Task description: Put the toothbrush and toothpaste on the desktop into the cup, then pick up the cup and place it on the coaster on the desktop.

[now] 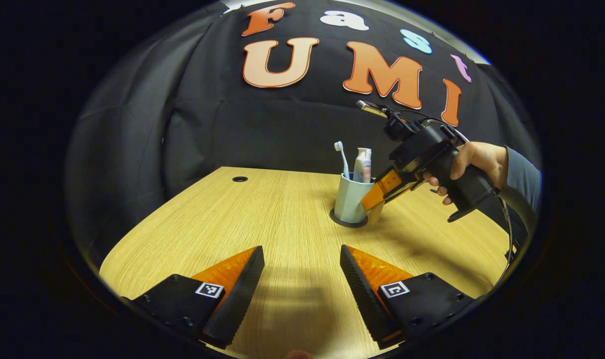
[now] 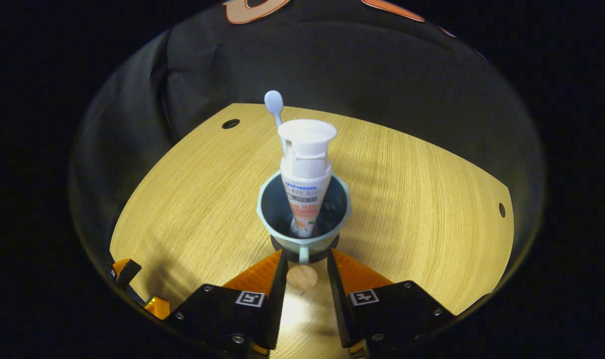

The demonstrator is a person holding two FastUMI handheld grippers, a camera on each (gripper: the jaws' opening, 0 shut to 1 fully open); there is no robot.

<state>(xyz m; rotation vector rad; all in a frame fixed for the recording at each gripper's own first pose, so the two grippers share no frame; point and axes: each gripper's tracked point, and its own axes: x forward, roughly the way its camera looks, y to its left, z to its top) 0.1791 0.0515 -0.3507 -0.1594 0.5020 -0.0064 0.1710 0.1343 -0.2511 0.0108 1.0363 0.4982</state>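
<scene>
A pale blue-green cup [image 1: 350, 199] [image 2: 267, 219] stands upright on a dark round coaster [image 1: 348, 223] [image 2: 276, 245] in the middle of the wooden table. Inside it stand a toothbrush [image 1: 341, 154] [image 2: 273, 102], head up, and a white toothpaste tube [image 1: 363, 164] [image 2: 306, 174], cap up. My right gripper [image 2: 305, 263] [image 1: 373, 203], held by a hand [image 1: 474, 159], reaches the cup's right side. Its fingers straddle the cup's short handle [image 2: 302, 276] with a small gap on one side. My left gripper [image 1: 301, 254] hangs open over the near table edge, holding nothing.
The table [image 1: 262, 214] [image 2: 407, 199] has small cable holes at its far left [image 1: 239, 178] [image 2: 230, 123] and at the right edge [image 2: 502, 209]. The black booth cloth closes in behind and beside it. A sleeve [image 1: 524, 179] comes in from the right.
</scene>
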